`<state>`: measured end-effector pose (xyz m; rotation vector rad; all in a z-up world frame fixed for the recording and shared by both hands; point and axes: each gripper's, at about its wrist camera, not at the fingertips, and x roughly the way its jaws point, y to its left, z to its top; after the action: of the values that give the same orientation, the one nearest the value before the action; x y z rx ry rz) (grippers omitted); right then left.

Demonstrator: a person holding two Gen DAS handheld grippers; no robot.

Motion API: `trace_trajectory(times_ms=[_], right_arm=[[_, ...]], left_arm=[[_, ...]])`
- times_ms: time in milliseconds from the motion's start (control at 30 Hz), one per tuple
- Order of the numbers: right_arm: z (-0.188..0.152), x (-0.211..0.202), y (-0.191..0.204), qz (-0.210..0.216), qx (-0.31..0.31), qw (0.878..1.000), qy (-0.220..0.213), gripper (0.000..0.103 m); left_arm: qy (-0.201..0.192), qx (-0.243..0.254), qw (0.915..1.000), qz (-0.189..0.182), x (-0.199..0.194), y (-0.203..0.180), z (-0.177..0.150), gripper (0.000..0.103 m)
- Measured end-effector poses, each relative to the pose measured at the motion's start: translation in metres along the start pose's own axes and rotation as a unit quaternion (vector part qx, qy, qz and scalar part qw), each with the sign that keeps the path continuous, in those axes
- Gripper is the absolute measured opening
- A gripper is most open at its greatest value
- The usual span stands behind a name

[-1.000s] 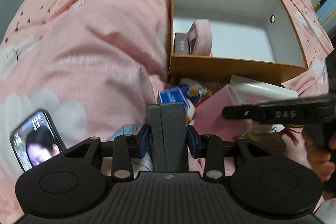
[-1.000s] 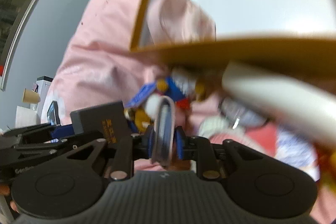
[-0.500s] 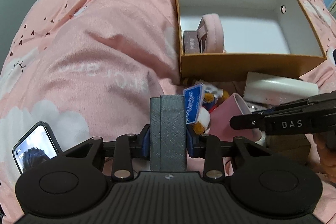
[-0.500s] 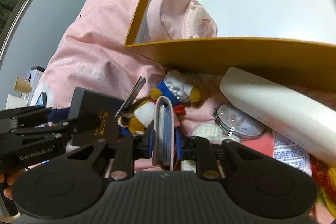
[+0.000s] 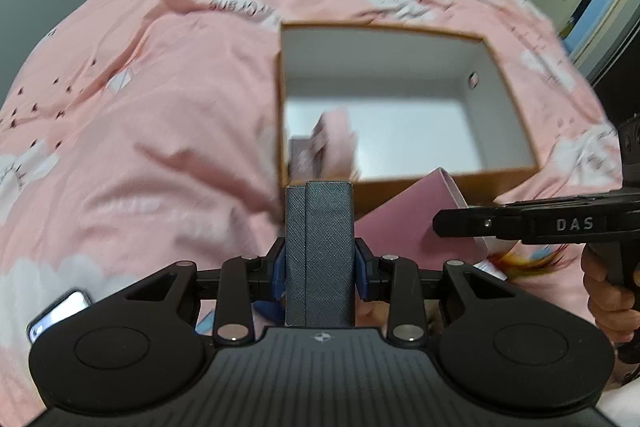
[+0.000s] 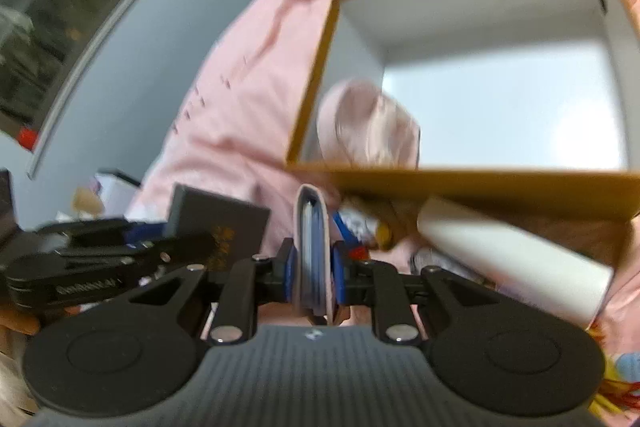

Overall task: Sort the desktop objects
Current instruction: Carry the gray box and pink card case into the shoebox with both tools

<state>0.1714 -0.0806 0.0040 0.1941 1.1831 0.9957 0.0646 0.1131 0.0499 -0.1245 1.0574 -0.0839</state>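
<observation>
Grey case (image 5: 320,255), textured, two-layered: pinched upright between the blue pads of the left gripper (image 5: 320,267), its top edge rising past the fingertips. In the right wrist view the same case (image 6: 218,223) shows dark with gold lettering, off to the left of the right gripper's fingers.

Pink wallet (image 6: 314,251), blue edges inside: clamped on edge between the pads of the right gripper (image 6: 314,267), whose jaws are closing on it. From the left wrist it (image 5: 412,219) appears as a flat pink panel just right of the left fingers.

Cardboard box (image 5: 500,179), brown outside, white inside, open-topped: directly beyond both pairs of fingers, its near wall just past the held items.

Pink pouch (image 6: 368,123), soft, blurred: inside the box, against the near left corner. A small dark carton (image 5: 302,157) stands beside it.

White tube (image 6: 512,255): lying outside the box, right of the right fingers, along the near wall.

Small toy (image 6: 360,227), blue, red and yellow, blurred: just beyond the right fingertips, under the box wall.

Pink bedspread (image 5: 160,107), cloud print: beneath everything.

Phone (image 5: 58,313), screen lit: on the bedspread, far left of the left fingers.

Person's hand (image 5: 608,299): gripping the right gripper's handle.
</observation>
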Motion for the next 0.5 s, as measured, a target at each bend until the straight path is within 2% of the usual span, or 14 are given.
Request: trace_trajectory(times_ms=[100, 300, 400, 500], right_arm=[[0.01, -0.023, -0.002, 0.014, 0.01, 0.999, -0.033, 0.02], [0.033, -0.055, 0.0, 0.016, 0.011, 0.995, -0.094, 0.02], [0.043, -0.067, 0.0, 0.004, 0.007, 0.992, -0.123, 0.02], [0.054, -0.071, -0.004, -0.015, 0.006, 0.989, -0.146, 0.02]], left_arm=[[-0.03, 0.003, 0.9994, -0.018, -0.006, -0.006, 0.015, 0.038], [-0.078, 0.018, 0.9953, -0.055, -0.008, -0.026, 0.046, 0.038], [-0.089, 0.021, 0.9936, -0.067, 0.003, -0.034, 0.061, 0.038], [-0.082, 0.024, 0.9936, -0.073, 0.024, -0.042, 0.074, 0.038]])
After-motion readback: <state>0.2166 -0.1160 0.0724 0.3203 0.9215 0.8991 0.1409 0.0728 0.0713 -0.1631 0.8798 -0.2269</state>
